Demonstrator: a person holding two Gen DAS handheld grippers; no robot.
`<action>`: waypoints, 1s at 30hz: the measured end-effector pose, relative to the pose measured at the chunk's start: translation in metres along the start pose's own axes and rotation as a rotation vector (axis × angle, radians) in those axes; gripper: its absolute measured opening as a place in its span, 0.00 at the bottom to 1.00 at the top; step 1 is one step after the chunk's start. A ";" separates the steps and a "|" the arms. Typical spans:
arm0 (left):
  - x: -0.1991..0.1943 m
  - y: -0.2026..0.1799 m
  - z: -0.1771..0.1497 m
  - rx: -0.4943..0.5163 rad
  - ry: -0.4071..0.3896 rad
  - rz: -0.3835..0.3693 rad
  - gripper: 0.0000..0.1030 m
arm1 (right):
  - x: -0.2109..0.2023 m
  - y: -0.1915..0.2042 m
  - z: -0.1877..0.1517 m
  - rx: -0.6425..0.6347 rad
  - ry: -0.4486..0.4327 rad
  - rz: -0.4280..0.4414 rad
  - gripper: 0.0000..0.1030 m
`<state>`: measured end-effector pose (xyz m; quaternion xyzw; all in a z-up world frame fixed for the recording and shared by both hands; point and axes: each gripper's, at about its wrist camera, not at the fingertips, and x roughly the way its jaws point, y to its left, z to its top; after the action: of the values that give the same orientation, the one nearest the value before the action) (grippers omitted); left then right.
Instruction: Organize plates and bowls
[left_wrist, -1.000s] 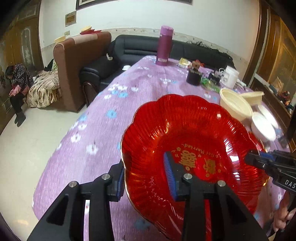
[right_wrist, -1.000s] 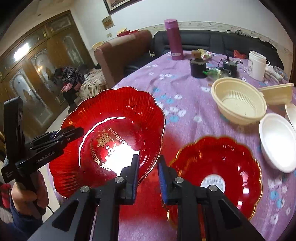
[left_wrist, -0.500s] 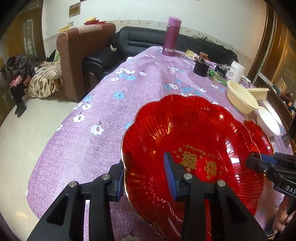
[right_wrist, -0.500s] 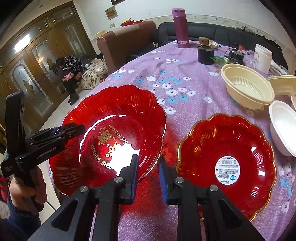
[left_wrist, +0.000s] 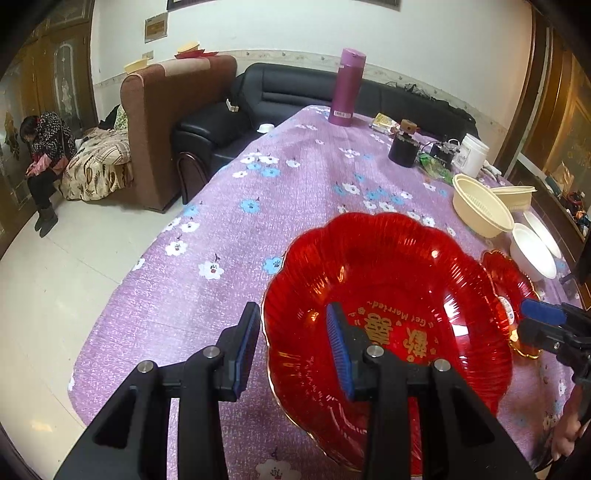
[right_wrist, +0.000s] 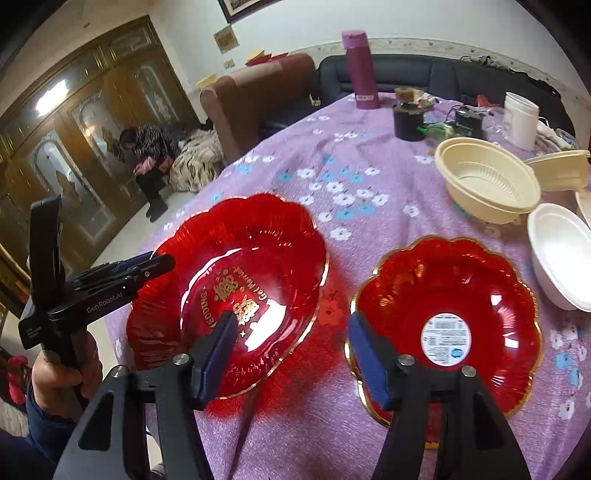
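A large red scalloped plate with gold lettering (left_wrist: 388, 295) (right_wrist: 236, 280) sits on the purple flowered tablecloth (left_wrist: 258, 206). My left gripper (left_wrist: 291, 347) is open, its jaws straddling the plate's near-left rim; it shows from the side in the right wrist view (right_wrist: 125, 271). My right gripper (right_wrist: 291, 347) is open and empty, one jaw over the large plate's near rim, the other over a smaller red plate with a round label (right_wrist: 447, 325) to the right.
Cream bowls (right_wrist: 487, 184) and white foam bowls (right_wrist: 561, 251) lie at the right. A purple flask (left_wrist: 347, 86), a black jar (left_wrist: 402, 147) and a white tub (left_wrist: 472, 155) stand at the far side. Sofas stand beyond the table; a person sits at the left.
My right gripper has opened wide from nearly shut. The large red plate has come down onto the cloth. Both views have pulled back and up a little.
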<state>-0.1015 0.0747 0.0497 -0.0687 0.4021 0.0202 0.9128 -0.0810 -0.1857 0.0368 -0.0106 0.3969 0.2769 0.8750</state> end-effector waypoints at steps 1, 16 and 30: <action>-0.001 -0.001 0.000 0.001 -0.003 0.003 0.35 | -0.004 -0.003 -0.001 0.006 -0.008 -0.003 0.65; -0.013 -0.013 0.009 0.036 -0.009 0.072 0.39 | -0.065 -0.039 -0.019 0.045 -0.142 -0.209 0.76; -0.022 -0.101 0.028 0.188 0.026 -0.139 0.45 | -0.094 -0.109 -0.038 0.297 -0.157 -0.196 0.76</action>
<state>-0.0868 -0.0207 0.0955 -0.0109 0.4081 -0.0816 0.9092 -0.1036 -0.3314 0.0548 0.1018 0.3611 0.1288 0.9180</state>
